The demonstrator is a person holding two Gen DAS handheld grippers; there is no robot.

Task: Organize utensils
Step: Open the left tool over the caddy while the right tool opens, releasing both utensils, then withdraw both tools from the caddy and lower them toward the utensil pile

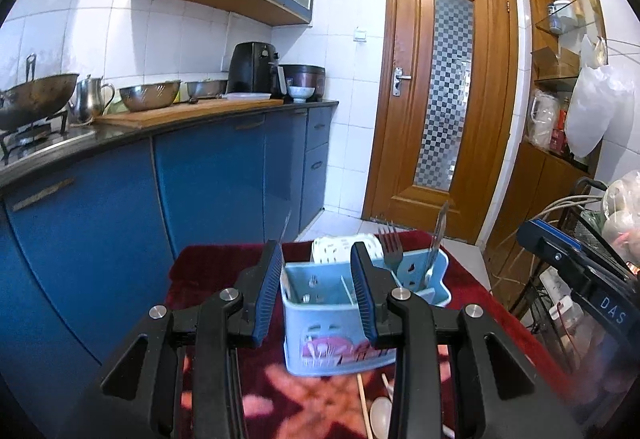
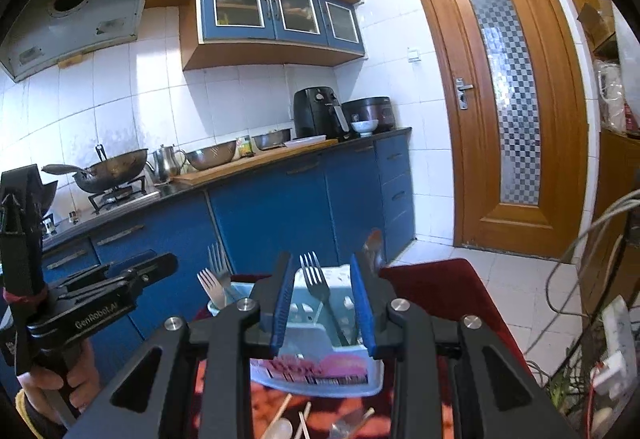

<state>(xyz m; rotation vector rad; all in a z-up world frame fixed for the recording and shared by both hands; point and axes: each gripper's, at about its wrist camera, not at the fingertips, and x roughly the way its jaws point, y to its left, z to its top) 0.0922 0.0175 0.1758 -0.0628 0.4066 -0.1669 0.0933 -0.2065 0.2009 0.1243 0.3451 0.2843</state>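
A light blue utensil caddy (image 1: pixel 320 335) with compartments stands on a dark red floral cloth (image 1: pixel 208 279). A fork (image 1: pixel 390 243) and a metal utensil (image 1: pixel 438 239) stand upright in its far compartments. My left gripper (image 1: pixel 316 295) is open and empty, its jaws either side of the caddy's near rim. In the right wrist view the caddy (image 2: pixel 320 371) holds a dark fork (image 2: pixel 318 287) and two forks (image 2: pixel 214 287) at its left. My right gripper (image 2: pixel 322 303) is open and empty just above the caddy. Chopsticks (image 2: pixel 302 423) and a white spoon (image 2: pixel 280 429) lie on the cloth in front.
Blue kitchen cabinets (image 1: pixel 200 179) and a counter with a wok (image 1: pixel 36 99), bowls and an air fryer (image 1: pixel 252 67) run along the left. A wooden door (image 1: pixel 444 91) stands behind. Cables and a rack (image 1: pixel 580 279) crowd the right. The other hand-held gripper (image 2: pixel 104 303) shows at left.
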